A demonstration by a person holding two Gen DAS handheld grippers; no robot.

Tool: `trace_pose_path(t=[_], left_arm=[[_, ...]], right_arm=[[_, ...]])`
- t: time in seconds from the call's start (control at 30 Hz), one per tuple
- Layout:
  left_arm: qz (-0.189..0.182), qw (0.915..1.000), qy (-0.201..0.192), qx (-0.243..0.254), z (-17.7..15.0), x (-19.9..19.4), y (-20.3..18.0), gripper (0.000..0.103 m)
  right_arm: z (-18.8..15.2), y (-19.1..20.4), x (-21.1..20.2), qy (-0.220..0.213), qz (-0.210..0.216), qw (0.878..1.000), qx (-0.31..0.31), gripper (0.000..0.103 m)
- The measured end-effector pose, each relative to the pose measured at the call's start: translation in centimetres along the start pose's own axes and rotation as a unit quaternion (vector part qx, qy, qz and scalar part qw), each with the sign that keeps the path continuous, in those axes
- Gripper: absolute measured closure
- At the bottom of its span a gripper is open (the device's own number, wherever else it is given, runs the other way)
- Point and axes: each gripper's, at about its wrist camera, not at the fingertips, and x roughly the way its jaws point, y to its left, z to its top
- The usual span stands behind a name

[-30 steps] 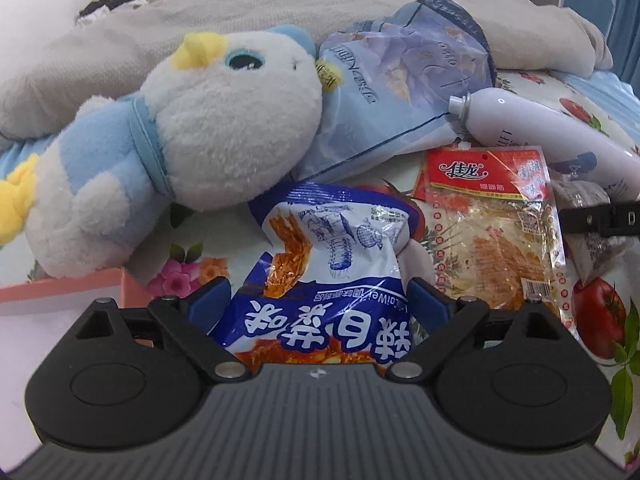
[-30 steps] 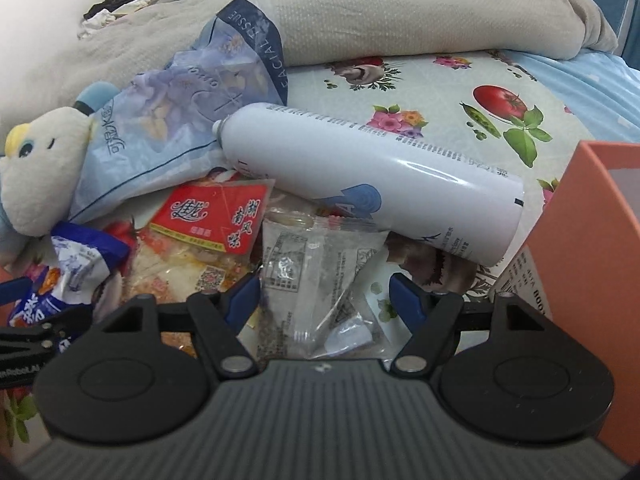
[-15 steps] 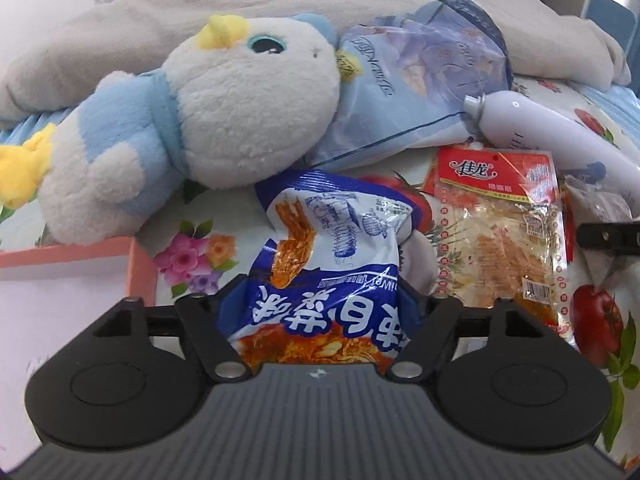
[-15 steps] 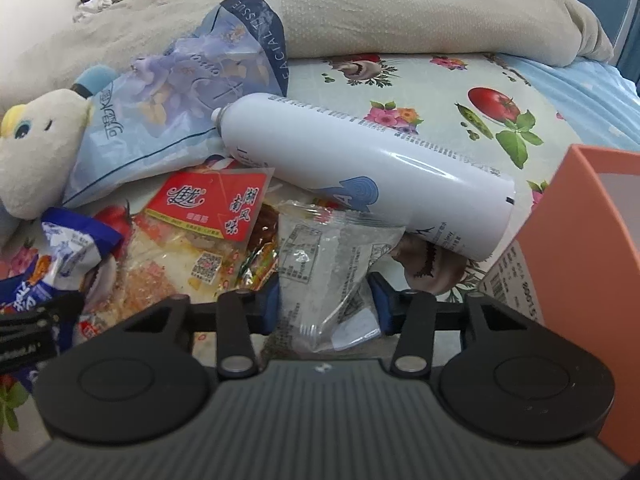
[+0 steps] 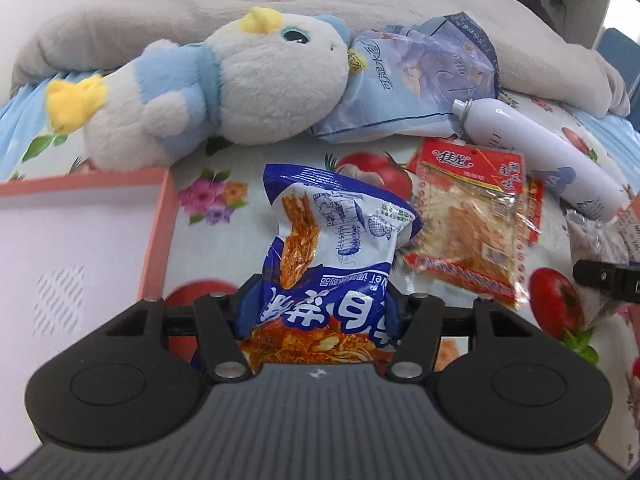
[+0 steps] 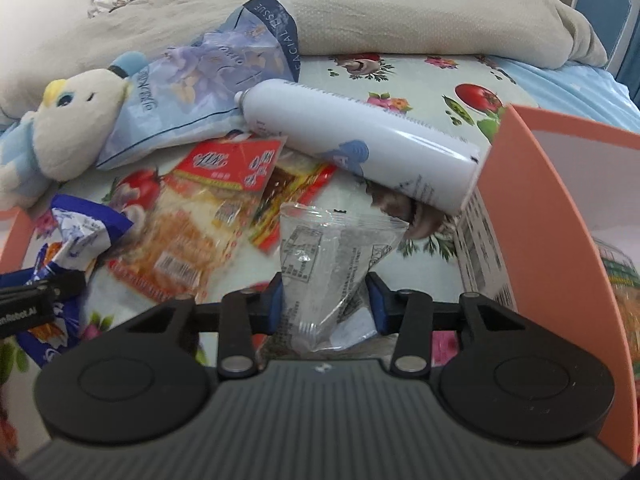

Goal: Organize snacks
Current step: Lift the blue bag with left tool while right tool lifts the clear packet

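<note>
While my left gripper (image 5: 318, 312) has just squeezed in, its blue pads press both sides of the crinkly blue and white snack bag (image 5: 332, 248), held up off the flowery bed sheet (image 5: 208, 204). A pink box (image 5: 160, 232) sits just beside it on the left. My right gripper (image 6: 326, 300) has closed in too and pinches the clear plastic snack packet (image 6: 328, 252), near the orange box (image 6: 560, 240) on its right. Behind lie a flat red-topped snack pack (image 6: 200, 224), a long white spray can (image 6: 360, 140), a fluffy white and blue toy (image 5: 224, 92) and a pale blue tissue pack (image 5: 420, 80).
</note>
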Motion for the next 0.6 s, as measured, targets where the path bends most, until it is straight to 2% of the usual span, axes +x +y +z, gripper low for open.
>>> trace_pose_path(t=[0.27, 0.6], left_arm=[[-0.011, 0.9996, -0.015, -0.022, -1.7, -4.5, 0.4, 0.040], [-0.025, 0.9989, -0.023, -0.033, -3.9, -10.6, -1.4, 0.040]], right_arm=[[-3.1, 0.1, -3.6, 0.000, 0.021, 1.000, 0.006, 0.059], [-5.8, 0.6, -9.3, -0.009, 0.038, 0.999, 0.008, 0.059]])
